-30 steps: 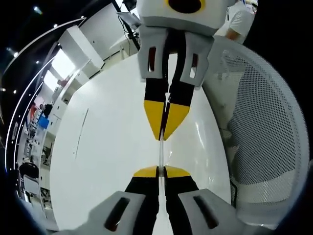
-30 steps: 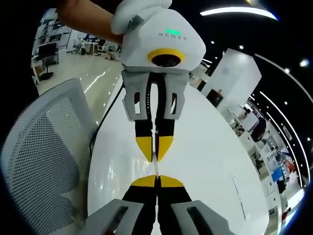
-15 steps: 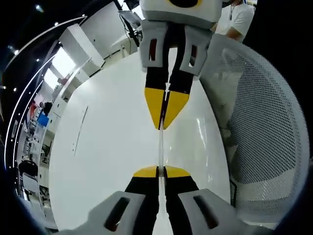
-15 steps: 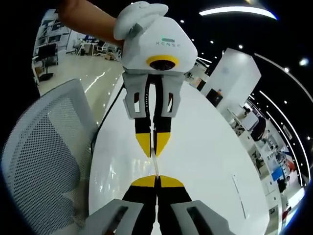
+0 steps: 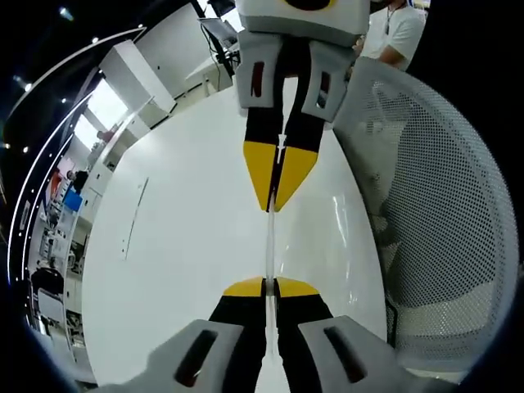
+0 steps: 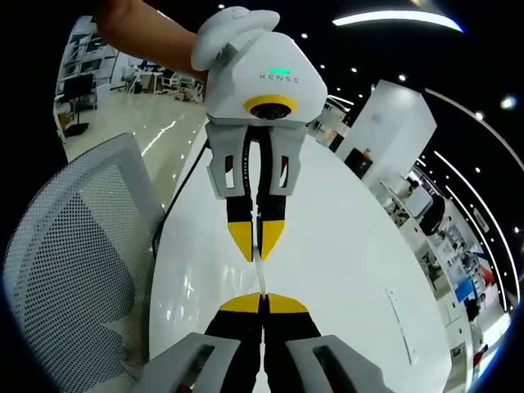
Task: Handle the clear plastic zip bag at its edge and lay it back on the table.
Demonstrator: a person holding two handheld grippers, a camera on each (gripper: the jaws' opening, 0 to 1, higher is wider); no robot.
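Note:
The clear plastic zip bag (image 5: 268, 246) is stretched edge-on between both grippers, so it shows as a thin glassy line above the white table (image 5: 180, 246). My left gripper (image 5: 270, 286) is shut on one end of it, yellow tips pressed together. Facing it from the top of the left gripper view, my right gripper (image 5: 273, 201) is shut on the other end. In the right gripper view the bag (image 6: 260, 278) runs from my right gripper (image 6: 262, 303) up to the left gripper (image 6: 255, 250), which a hand (image 6: 147, 37) holds.
A grey mesh office chair (image 5: 434, 205) stands at the table's edge, also seen as the chair (image 6: 74, 262) in the right gripper view. A person in a white shirt (image 5: 401, 33) stands beyond it. Desks and shelving (image 6: 442, 221) line the far side of the table (image 6: 352, 246).
The two grippers have drawn slightly further apart, lengthening the visible strip of bag between them. Both stay shut on the bag.

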